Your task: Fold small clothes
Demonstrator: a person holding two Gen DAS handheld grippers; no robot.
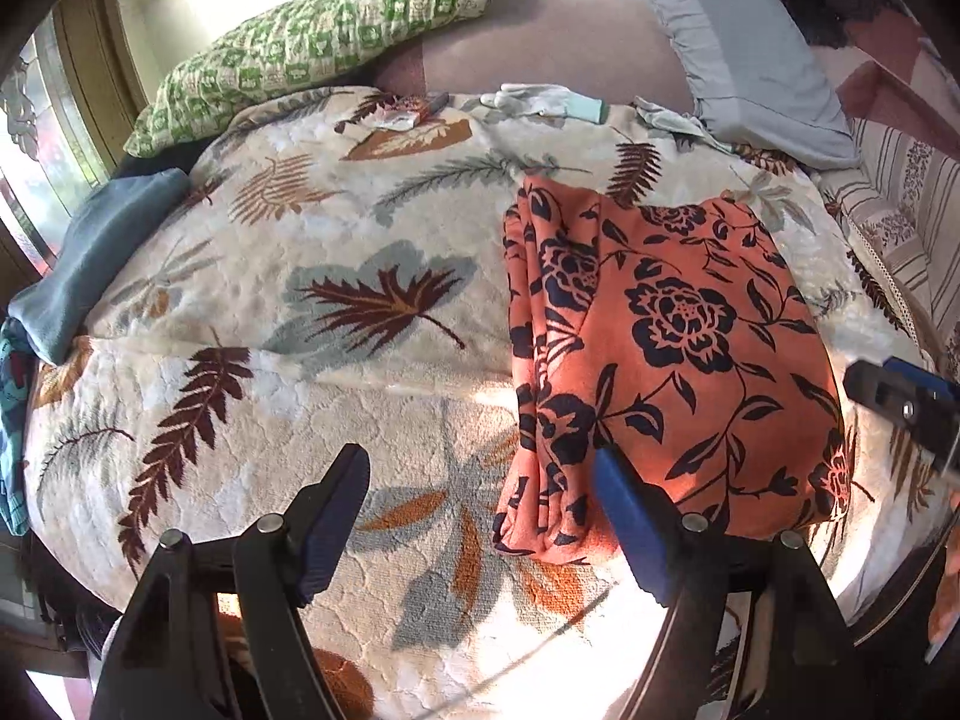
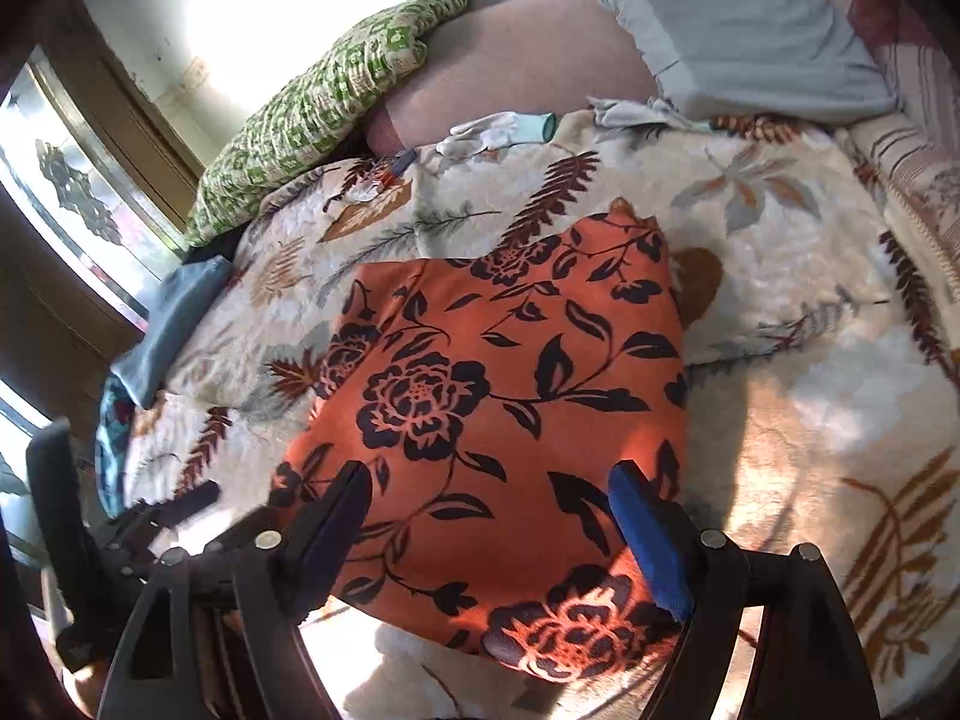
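Observation:
An orange cloth with dark blue flowers [image 1: 666, 354] lies folded on the leaf-patterned blanket [image 1: 336, 312]. It also shows in the right wrist view [image 2: 498, 396], in the middle. My left gripper [image 1: 480, 468] is open and empty, just above the blanket at the cloth's near left edge; its right finger overlaps the cloth's corner. My right gripper [image 2: 489, 486] is open and empty, its fingers spread above the cloth's near end. The right gripper's tip shows at the right edge of the left wrist view [image 1: 900, 402].
A green patterned pillow [image 1: 324, 42] and a grey pillow [image 1: 762, 42] lie at the back. A folded blue-grey garment [image 1: 102, 258] sits at the left edge. White gloves [image 1: 540, 99] and a small wrapper [image 1: 399, 114] lie at the blanket's far edge. A window is at the left.

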